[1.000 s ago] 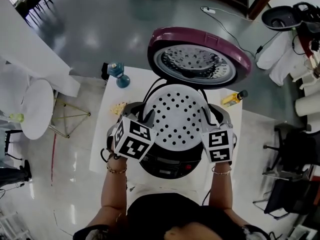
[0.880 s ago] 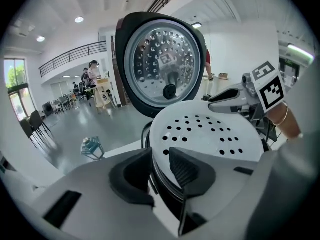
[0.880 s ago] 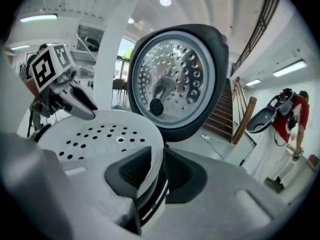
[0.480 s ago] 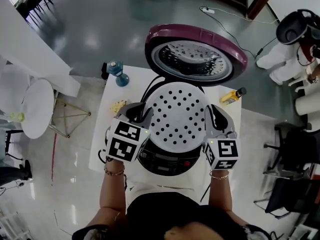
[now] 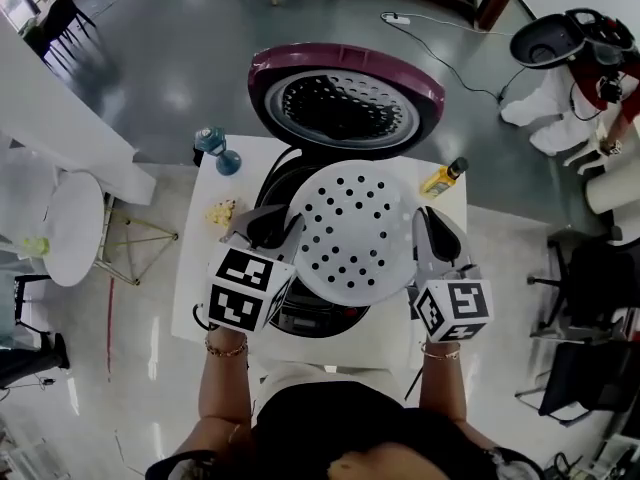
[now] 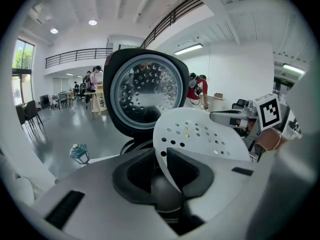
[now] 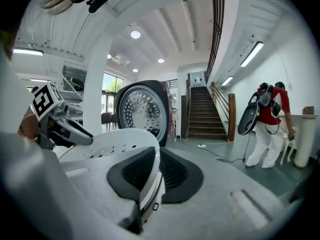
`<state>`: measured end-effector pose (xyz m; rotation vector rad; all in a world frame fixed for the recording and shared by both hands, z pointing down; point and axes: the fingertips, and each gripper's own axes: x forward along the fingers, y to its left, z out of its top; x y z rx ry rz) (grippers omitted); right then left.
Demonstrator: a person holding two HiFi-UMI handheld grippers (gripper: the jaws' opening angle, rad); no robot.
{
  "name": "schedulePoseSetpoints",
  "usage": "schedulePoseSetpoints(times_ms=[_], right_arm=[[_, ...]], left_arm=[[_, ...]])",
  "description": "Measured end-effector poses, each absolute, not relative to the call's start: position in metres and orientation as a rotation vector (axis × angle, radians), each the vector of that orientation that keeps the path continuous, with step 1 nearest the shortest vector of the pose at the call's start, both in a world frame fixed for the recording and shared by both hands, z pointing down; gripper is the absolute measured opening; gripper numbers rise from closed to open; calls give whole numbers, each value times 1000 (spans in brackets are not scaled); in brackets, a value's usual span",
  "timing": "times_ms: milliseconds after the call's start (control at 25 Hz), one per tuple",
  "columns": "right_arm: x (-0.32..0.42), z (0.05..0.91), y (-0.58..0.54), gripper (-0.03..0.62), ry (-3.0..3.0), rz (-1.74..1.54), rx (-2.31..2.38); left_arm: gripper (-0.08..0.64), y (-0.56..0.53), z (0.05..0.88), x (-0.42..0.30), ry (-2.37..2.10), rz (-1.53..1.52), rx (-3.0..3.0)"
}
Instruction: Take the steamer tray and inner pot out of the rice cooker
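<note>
A white tabletop [image 5: 195,268] stands on a glossy grey floor and carries a dark rice cooker [image 5: 318,320], its purple lid [image 5: 345,103] raised at 12 o'clock. The white perforated plastic steamer tray [image 5: 352,233] hangs just above the cooker's mouth. The left gripper [image 5: 272,228] pinches its rim at 9 o'clock and the right gripper [image 5: 432,240] at 3 o'clock. Both have just been closing onto that thin edge. The tray looks light, stiff and slick, so opposite rim grips suit it.

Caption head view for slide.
Left gripper and right gripper, fingers just closing on opposite rims, hold the steamer tray over the open rice cooker.
</note>
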<state>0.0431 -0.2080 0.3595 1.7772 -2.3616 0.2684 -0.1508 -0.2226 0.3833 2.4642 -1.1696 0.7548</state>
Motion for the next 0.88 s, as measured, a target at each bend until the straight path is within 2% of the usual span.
schedulePoseSetpoints(times_ms=[400, 880], right_arm=[[124, 338, -161, 35, -2346, 258, 1852], [247, 364, -100, 35, -2291, 367, 1935]], left_arm=[[67, -183, 365, -69, -1101, 716, 2529], [61, -132, 378, 54, -999, 710, 2546]])
